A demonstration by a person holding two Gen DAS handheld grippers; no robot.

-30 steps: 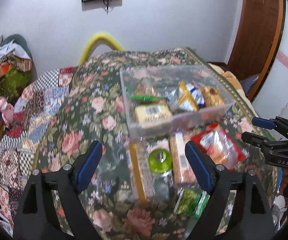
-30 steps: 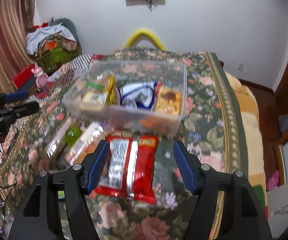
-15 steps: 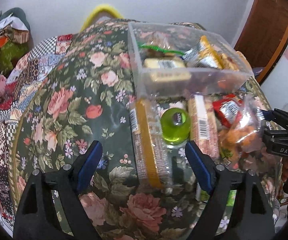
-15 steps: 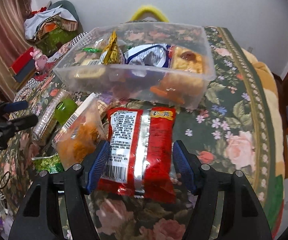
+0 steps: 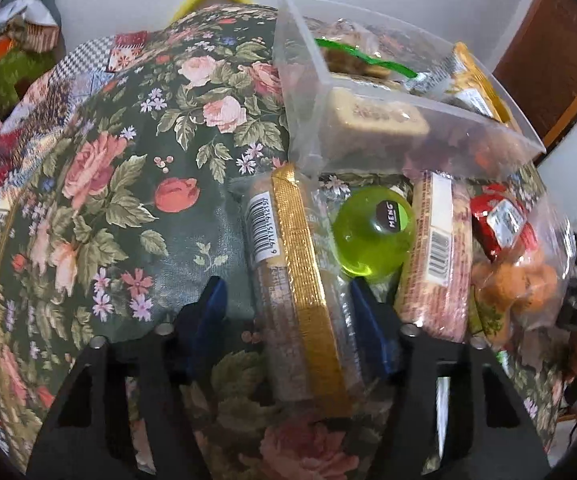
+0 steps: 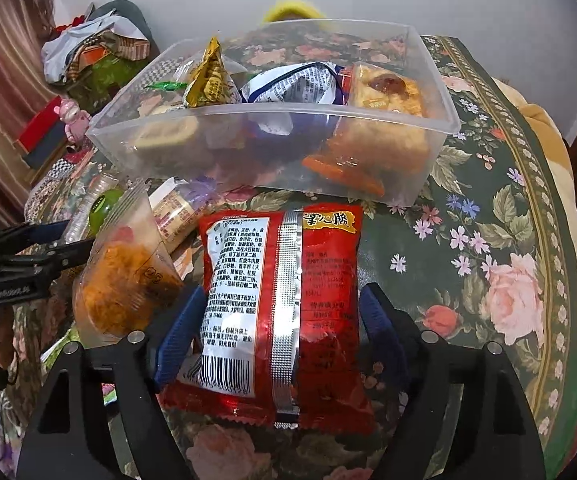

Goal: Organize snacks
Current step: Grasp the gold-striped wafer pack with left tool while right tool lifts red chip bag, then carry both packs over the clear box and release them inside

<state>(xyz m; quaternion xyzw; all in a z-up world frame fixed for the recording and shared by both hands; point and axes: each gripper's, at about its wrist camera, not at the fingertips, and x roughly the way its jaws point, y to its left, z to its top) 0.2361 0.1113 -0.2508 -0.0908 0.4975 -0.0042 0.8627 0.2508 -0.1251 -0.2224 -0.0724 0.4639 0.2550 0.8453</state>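
Left wrist view: the left claw [image 5: 288, 308] stands wide astride the gold-banded clear biscuit sleeve [image 5: 296, 276] lying before the clear plastic bin [image 5: 408, 136], already part-filled.

Right wrist view: the right claw [image 6: 276, 328], wide, straddles the red foil snack packet [image 6: 284, 304]; several snacks remain outside, and open cloth lies to the right.

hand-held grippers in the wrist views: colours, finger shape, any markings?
Both match. The left hand-held gripper and right hand-held gripper have matte black angular bodies with triangular cut-outs, silver screw heads at the joints and blue pads on the fingers. Seen side-on from the right view, the left one bears small white lettering, too blurred to read. No cables visible.
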